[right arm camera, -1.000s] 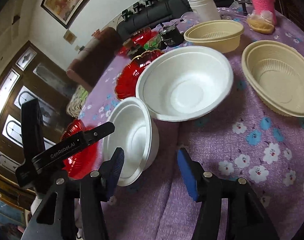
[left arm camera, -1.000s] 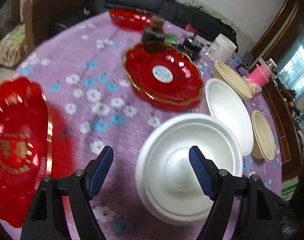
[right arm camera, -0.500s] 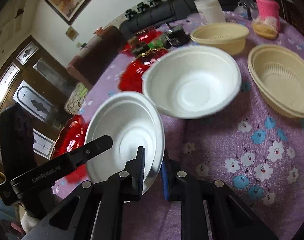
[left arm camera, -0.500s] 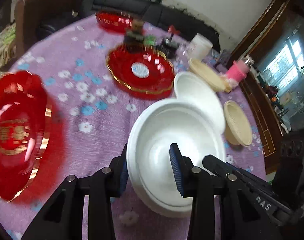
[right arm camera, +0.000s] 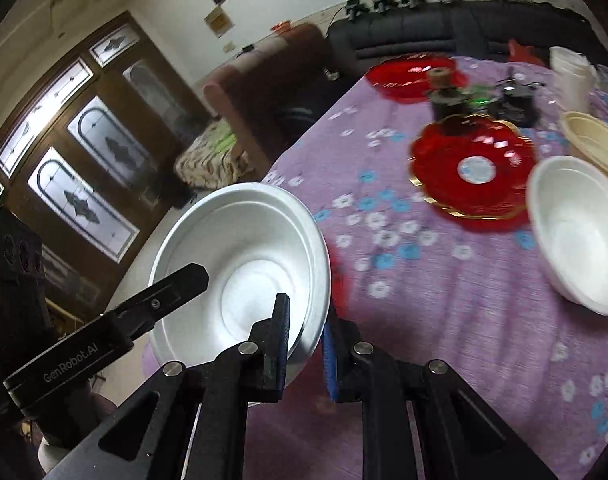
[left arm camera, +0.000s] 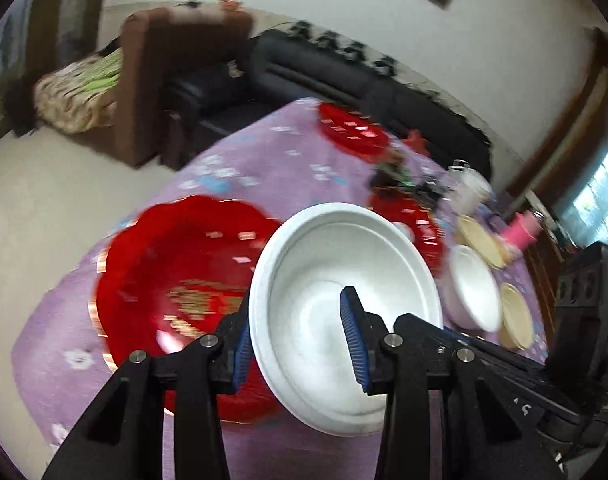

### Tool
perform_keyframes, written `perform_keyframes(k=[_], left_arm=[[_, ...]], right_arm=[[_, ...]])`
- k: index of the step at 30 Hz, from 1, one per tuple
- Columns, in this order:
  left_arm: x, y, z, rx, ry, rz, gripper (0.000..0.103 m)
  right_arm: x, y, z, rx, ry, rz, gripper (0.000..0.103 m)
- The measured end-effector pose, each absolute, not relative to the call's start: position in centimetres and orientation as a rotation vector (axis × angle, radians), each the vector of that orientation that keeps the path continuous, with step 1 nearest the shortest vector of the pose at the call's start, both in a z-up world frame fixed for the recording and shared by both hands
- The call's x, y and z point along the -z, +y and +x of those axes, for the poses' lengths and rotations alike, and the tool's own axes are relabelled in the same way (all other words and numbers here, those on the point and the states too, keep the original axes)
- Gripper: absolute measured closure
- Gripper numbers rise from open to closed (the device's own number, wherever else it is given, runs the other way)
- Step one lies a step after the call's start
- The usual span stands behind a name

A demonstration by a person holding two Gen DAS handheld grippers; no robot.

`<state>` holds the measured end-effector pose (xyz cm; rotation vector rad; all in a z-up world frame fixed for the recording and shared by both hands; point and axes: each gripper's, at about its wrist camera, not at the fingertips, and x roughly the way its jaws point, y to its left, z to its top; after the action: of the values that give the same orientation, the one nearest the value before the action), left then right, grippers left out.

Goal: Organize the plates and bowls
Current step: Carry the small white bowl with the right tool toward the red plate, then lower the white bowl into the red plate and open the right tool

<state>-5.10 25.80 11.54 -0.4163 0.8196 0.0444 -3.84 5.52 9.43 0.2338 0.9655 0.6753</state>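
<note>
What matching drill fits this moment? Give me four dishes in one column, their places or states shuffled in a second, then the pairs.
Things:
1. near white foam bowl
2. second white foam bowl
3. red plastic plate with a white round centre label
4. large red scalloped plate with gold print

States:
A. under the raised bowl, at the near table edge
B. pinched at the rim by both the left gripper and right gripper
C. resting on the purple floral tablecloth, gold-rimmed, mid-table
D. sitting beside a beige bowl

Pairs: 1-B, 2-D, 3-C, 4-A
</note>
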Motion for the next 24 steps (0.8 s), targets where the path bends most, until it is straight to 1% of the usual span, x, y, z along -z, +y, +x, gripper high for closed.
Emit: perform_keyframes(k=[7,11,13,14,16,17,18,21,22,23,24], left_arm=[[-7.3,30.9,-3.8,-0.128,0.886,-0.475,0.065],[-5.7,32.4,-2.9,-0.147,0.919,-0.501,0.064],[-5.3,32.9,-3.0,-0.155,0.927,-0.513,0.059],[-5.1,33.3,-2.9,-0.157,0.925,-0.531,0.054],[-5.3,33.7,-3.2,-0.159,0.906,-0.54,0.05],[-5.4,33.9,-3.4,-0.158,0.898,-0.548,0.043],[-5.6,34.2,-3.7,-0.156,0.886,-0.569,0.04],[-6.3,34.6,-4.6,-0.163,0.858,-0.584,0.039],[-6.6,34.5,-4.9,-0.167,0.85,-0.579,0.039],[-7.0,34.3,-5.3,-0.171,0.839,-0.573,0.038],[-7.4,34.1,-5.7,-0.173,0.826,-0.567,0.038]], right_arm=[[-6.2,12.0,-1.9,-0.681,1.052,0.165,0.086],[-4.6,13.6,-1.0,-0.671,1.078,0.142,0.086],[-3.9,13.9,-0.8,-0.658,1.082,0.124,0.086],[-3.8,14.1,-0.9,-0.652,1.08,0.116,0.085],[-3.5,14.5,-0.8,-0.645,1.067,0.098,0.085],[-3.4,14.6,-0.8,-0.641,1.053,0.088,0.085],[-3.4,14.8,-0.8,-0.637,1.042,0.074,0.085],[-3.4,15.3,-1.1,-0.636,1.016,0.038,0.083],[-3.5,15.4,-1.3,-0.632,1.005,0.031,0.08],[-3.5,15.4,-1.4,-0.627,0.994,0.022,0.074],[-3.6,15.5,-1.5,-0.625,0.982,0.011,0.071]])
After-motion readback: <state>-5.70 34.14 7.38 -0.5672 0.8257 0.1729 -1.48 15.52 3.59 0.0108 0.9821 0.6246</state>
